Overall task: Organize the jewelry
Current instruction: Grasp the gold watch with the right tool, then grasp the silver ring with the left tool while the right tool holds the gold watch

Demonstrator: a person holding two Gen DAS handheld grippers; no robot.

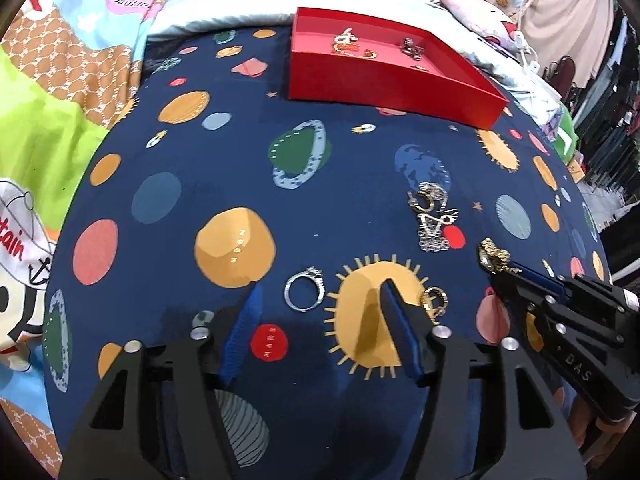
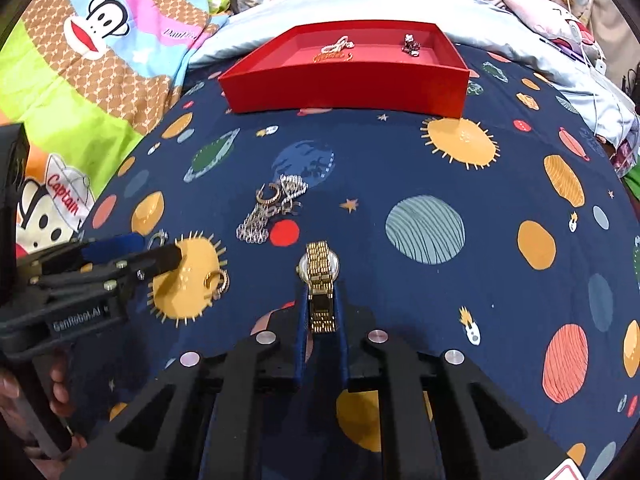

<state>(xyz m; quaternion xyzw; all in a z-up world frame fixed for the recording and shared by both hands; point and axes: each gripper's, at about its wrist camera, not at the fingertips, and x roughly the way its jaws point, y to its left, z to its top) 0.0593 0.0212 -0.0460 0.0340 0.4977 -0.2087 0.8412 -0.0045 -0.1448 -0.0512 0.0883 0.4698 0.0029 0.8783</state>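
Note:
My right gripper [image 2: 321, 292] is shut on a gold watch [image 2: 320, 276] and holds it above the blue space-print cloth; it also shows in the left wrist view [image 1: 498, 264]. My left gripper [image 1: 320, 292] is open, low over the cloth, with a silver ring [image 1: 303, 292] between its fingertips. A gold hoop earring [image 1: 434, 298] lies just right of it. A pile of silver chains and earrings [image 1: 432, 216] lies further ahead. A red tray [image 1: 384, 80] at the back holds several jewelry pieces [image 1: 352, 44].
The blue planet-print cloth [image 2: 440, 184] covers a bed. A cartoon-monkey blanket [image 2: 92, 40] lies to the left, a pale blue pillow [image 2: 360, 0] behind the tray, and clutter at the far right edge [image 1: 568, 136].

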